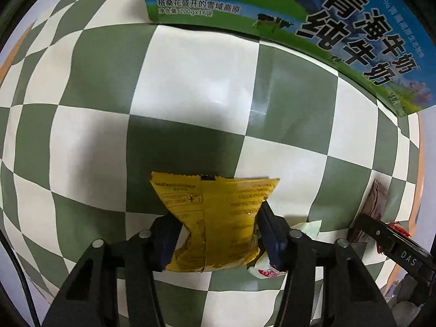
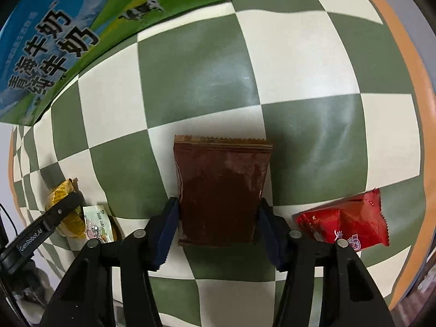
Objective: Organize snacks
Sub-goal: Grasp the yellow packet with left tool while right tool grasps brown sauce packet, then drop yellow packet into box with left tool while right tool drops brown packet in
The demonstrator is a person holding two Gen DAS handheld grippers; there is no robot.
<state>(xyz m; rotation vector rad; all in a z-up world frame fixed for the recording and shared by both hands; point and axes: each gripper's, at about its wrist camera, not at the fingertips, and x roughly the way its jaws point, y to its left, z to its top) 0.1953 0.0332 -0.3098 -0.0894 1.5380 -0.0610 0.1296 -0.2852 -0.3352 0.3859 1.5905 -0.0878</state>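
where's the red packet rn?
Right wrist view, lower right: red packet lies on the checked cloth, just right of the brown packet.

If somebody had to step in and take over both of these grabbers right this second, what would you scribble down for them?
Left gripper: shut on the yellow snack packet, squeezing its sides.
Right gripper: pads against both sides of the brown snack packet, gripping it.
Still loose on the checkered tablecloth: a red packet on the right, a pale green-and-white packet beside the yellow one.
The milk carton box stands at the far side of the cloth.
Done: two packets gripped. Left: place both, then collect the loose two.
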